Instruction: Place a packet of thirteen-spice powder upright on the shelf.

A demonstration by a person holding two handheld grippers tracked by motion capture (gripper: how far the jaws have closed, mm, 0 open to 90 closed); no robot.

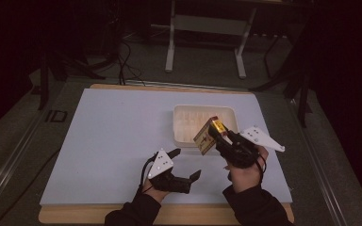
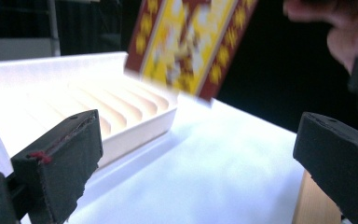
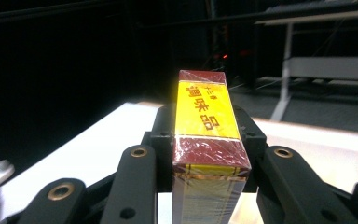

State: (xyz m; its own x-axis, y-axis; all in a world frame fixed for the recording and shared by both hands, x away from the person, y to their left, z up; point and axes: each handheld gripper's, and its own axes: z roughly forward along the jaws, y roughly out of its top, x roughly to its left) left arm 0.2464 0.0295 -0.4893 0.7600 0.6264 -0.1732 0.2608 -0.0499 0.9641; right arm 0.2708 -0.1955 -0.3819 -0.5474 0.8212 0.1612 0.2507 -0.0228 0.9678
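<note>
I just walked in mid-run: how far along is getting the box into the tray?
Done: the left gripper is open, off the box. In hand: the right gripper is shut on the red and yellow box, raised at the white tray's near edge. Left: lower the box inside and release.

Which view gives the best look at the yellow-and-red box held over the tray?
The right gripper view: the box sits sharp and close between the right tongs, printed edge legible. The high view shows it small, tilted above the white tray. The left gripper view shows its patterned face, blurred and cropped.
</note>
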